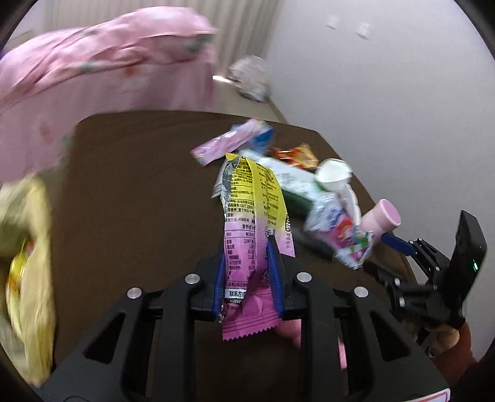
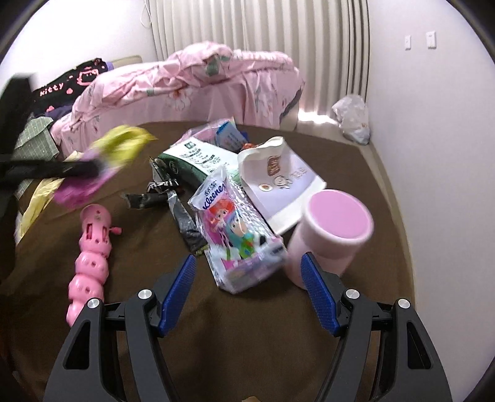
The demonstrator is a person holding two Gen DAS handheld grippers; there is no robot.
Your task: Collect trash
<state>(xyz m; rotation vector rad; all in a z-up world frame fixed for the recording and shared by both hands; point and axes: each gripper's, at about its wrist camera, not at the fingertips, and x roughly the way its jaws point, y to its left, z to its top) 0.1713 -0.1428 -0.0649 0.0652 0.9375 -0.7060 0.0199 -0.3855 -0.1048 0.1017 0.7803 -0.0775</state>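
yellow-pink wrapper (image 1: 247, 228) in left gripper (image 1: 247, 266), above brown table (image 1: 130, 198)

A pink caterpillar toy (image 2: 89, 247) lies on the brown tabletop (image 2: 216, 324); pink bedding (image 2: 185, 86) behind.

A crinkled yellow-and-pink plastic snack wrapper (image 1: 250, 222) hangs upright, lifted above the brown table (image 1: 130, 191), left of the littered wrapper pile (image 1: 297, 179).

A bed (image 2: 191, 89) under a pink floral cover stands behind the brown worktop (image 2: 355, 173). White vertical blinds (image 2: 256, 24) hang between plain white walls (image 2: 433, 92).
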